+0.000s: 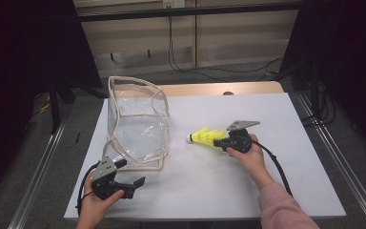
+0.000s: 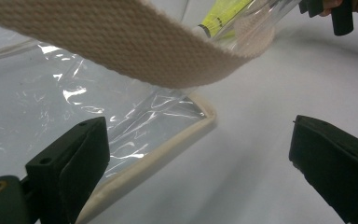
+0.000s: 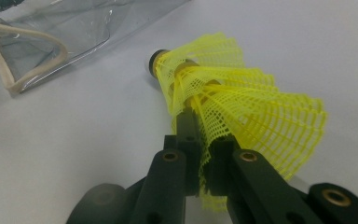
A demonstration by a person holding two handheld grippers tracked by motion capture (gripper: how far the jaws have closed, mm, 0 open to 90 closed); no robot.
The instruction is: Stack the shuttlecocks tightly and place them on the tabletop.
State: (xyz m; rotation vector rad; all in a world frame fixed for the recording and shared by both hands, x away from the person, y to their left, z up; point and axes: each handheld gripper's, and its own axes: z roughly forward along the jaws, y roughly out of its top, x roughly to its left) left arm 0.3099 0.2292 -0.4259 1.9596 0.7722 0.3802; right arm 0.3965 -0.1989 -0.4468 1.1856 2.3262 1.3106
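- Right tool, clamped on the yellow mesh plastic shuttlecock's skirt: carry it cork-first toward the bag.
- Left tool, jaws apart: lift the clear plastic bag's beige fabric rim, widening the mouth.

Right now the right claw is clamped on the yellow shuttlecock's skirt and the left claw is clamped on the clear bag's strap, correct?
Not quite. The left claw is open, its jaws apart below the strap of the clear bag, as the left gripper view shows. The right claw is indeed clamped on the yellow shuttlecock.

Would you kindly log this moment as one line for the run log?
right gripper: shut on yellow shuttlecock skirt | left gripper: jaws open, by clear bag | shuttlecock outside bag
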